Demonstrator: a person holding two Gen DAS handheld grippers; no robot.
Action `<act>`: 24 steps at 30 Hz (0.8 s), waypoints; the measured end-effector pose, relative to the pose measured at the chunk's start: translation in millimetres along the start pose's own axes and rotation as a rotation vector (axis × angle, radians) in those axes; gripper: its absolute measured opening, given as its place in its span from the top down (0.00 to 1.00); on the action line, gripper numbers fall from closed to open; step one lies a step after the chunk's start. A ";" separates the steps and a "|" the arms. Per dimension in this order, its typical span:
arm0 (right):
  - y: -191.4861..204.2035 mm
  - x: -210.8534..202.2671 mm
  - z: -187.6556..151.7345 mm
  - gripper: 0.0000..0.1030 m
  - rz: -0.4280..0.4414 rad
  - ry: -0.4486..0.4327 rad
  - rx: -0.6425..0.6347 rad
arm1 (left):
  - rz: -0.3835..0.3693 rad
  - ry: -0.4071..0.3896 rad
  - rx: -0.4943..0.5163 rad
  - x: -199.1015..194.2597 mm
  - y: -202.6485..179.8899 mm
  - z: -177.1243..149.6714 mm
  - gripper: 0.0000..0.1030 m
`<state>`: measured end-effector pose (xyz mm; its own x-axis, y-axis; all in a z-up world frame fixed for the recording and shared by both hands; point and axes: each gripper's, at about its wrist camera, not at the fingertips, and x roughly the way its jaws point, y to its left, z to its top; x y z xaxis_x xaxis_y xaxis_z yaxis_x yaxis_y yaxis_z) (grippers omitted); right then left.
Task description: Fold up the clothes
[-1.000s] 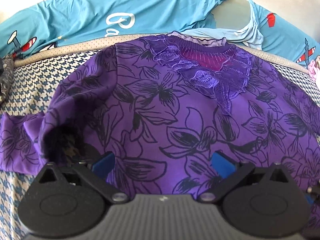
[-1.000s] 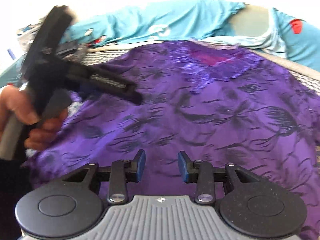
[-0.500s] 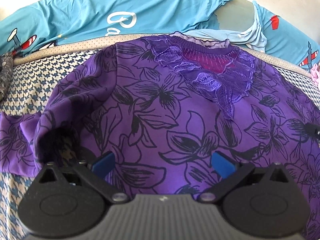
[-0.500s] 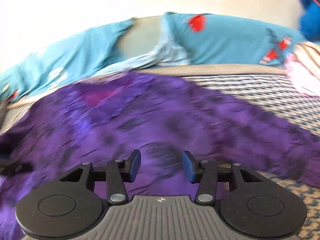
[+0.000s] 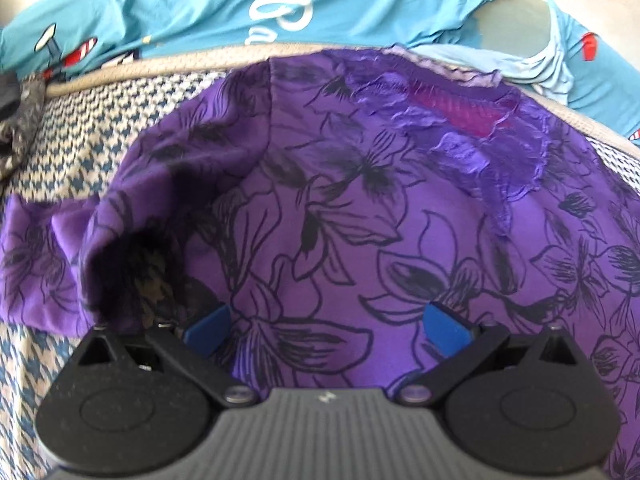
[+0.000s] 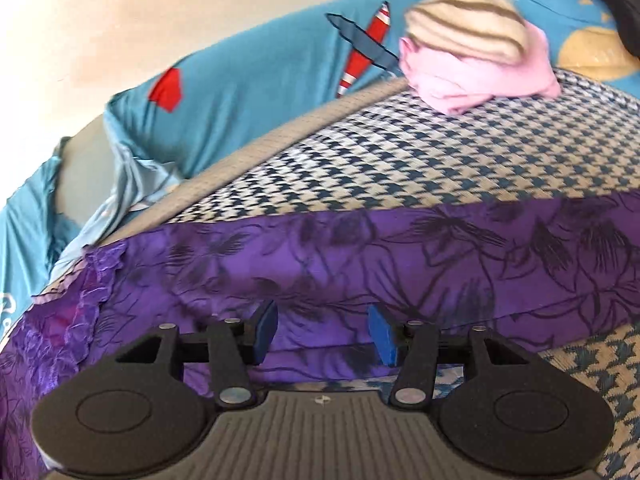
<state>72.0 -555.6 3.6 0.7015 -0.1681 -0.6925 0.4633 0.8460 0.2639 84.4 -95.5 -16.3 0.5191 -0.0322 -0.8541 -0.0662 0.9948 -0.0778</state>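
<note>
A purple floral blouse (image 5: pixel 340 208) with black flower outlines lies spread on a houndstooth-patterned surface (image 5: pixel 84 148) in blue and cream. In the left wrist view the blouse fills the middle of the frame. Its lace-trimmed neckline (image 5: pixel 460 112), with a magenta patch inside, sits toward 1 o'clock. One sleeve (image 5: pixel 36 264) trails off toward 9 o'clock, and a raised fold of cloth beside it casts a dark hollow.

The left gripper (image 5: pixel 326 326) sits at 6 o'clock, low over the blouse. Its blue-padded fingers (image 5: pixel 206 328) stand wide apart, with flat purple cloth showing between them. Whether the pads touch the cloth cannot be told.

In the right wrist view the blouse runs as a purple band from 8 o'clock to 3 o'clock, its other sleeve (image 6: pixel 560 256) stretching toward 3 o'clock. The right gripper (image 6: pixel 322 334) sits at 6 o'clock over the blouse's near edge, its fingers (image 6: pixel 264 332) parted, nothing clamped between them.

Beyond the patterned surface, toward 12 o'clock, lies a teal sheet (image 6: pixel 248 76) printed with red-and-white aeroplanes. A folded pink garment (image 6: pixel 484 80) rests on the far edge of the surface at 1 o'clock, with a tan striped bundle (image 6: pixel 464 36) on top of it. In the left view a grey mottled cloth (image 5: pixel 24 120) lies at 10 o'clock.
</note>
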 end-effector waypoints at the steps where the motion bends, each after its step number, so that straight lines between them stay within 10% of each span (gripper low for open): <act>1: -2.1 1.2 -0.4 0.52 -0.014 -0.003 -0.001 | 0.007 0.006 -0.004 1.0 1.1 -0.5 0.00; 8: 7.5 -3.9 -1.1 0.51 -0.105 -0.030 -0.038 | -0.040 -0.038 -0.008 -13.0 10.1 -5.0 0.00; 12: 21.3 -13.8 -2.8 0.48 -0.032 -0.040 -0.028 | -0.109 -0.108 0.015 -37.8 17.4 -9.6 0.00; 24: 88.8 -25.5 -29.4 0.43 0.116 0.002 -0.138 | -0.013 -0.261 -0.105 -76.3 95.5 -7.9 0.07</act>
<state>79.3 -461.3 25.0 0.7447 -0.0639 -0.6643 0.3000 0.9212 0.2478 31.7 1.2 37.4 0.7214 -0.0051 -0.6925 -0.1387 0.9786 -0.1518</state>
